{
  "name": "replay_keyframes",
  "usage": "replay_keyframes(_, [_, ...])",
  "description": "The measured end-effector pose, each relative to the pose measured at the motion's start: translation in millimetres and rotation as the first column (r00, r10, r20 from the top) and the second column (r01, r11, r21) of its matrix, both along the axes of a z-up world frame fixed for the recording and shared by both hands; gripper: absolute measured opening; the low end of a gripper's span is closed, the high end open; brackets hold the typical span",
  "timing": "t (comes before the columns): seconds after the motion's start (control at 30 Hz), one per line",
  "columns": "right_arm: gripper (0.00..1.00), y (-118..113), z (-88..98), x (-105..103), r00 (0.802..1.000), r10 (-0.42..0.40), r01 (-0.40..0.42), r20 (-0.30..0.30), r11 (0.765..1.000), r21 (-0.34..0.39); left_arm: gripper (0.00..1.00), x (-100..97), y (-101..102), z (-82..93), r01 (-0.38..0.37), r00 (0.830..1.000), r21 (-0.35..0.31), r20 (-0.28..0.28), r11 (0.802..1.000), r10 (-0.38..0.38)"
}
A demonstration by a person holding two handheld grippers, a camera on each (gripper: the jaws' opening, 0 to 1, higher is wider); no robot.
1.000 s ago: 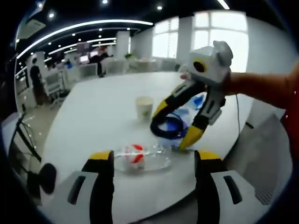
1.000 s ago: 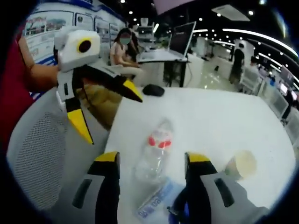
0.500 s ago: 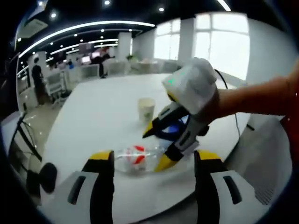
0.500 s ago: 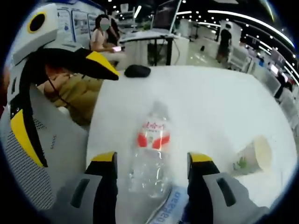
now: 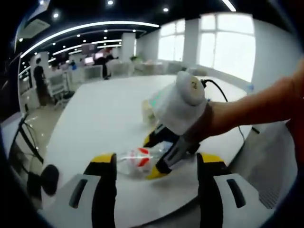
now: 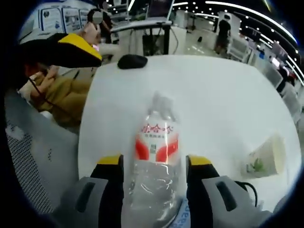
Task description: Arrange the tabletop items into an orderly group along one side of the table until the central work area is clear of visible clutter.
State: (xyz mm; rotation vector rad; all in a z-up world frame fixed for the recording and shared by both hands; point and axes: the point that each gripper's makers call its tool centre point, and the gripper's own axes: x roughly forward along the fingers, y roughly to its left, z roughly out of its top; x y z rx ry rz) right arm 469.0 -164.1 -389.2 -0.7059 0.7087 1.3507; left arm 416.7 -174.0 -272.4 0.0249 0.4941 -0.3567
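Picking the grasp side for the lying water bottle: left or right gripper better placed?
Right. In the right gripper view the bottle lies between the right gripper's open jaws, ready to close. The left gripper hangs back near the table edge, with the bottle beyond its tips.

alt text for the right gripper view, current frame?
A clear plastic bottle with a red-and-white label lies on a white table, between the open jaws of the right hand-held gripper. A paper cup lies tipped at right; a black mouse sits at the far edge.
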Motion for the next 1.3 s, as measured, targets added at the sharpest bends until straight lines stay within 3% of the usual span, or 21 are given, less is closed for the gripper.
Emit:
replay_keyframes(0.4, [0.48, 0, -8.3, 1, 1.0, -0.024, 0.023, -0.012, 0.999, -0.045, 0.65, -0.4, 1, 1.0, -0.008, 1.0, -0.003, 0.002, 1.0, 0.008])
replay_keyframes(0.6, [0.49, 11, -1.1, 2, 0.999, -0.03, 0.03, -0.021, 0.999, 0.016, 0.65, -0.5, 1, 0.9, -0.009, 1.0, -0.003, 0.0, 1.0, 0.009])
replay_keyframes(1.03, [0.48, 22, -4.2, 7, 0.998, -0.058, 0.059, -0.021, 0.997, 0.049, 0.65, -0.3, 1, -0.5, -0.012, 1.0, -0.005, -0.007, 1.0, 0.012])
replay_keyframes(1.23, [0.46, 20, -5.7, 9, 0.99, -0.121, 0.124, -0.07, 0.991, 0.049, 0.65, -0.4, 1, -1.6, -0.011, 1.0, -0.005, -0.012, 1.0, 0.011])
replay_keyframes(1.3, [0.43, 23, -1.1, 8, 0.981, -0.157, 0.166, -0.115, 0.983, 0.074, 0.65, -0.5, 1, -2.3, -0.009, 1.0, -0.002, -0.015, 1.0, 0.009])
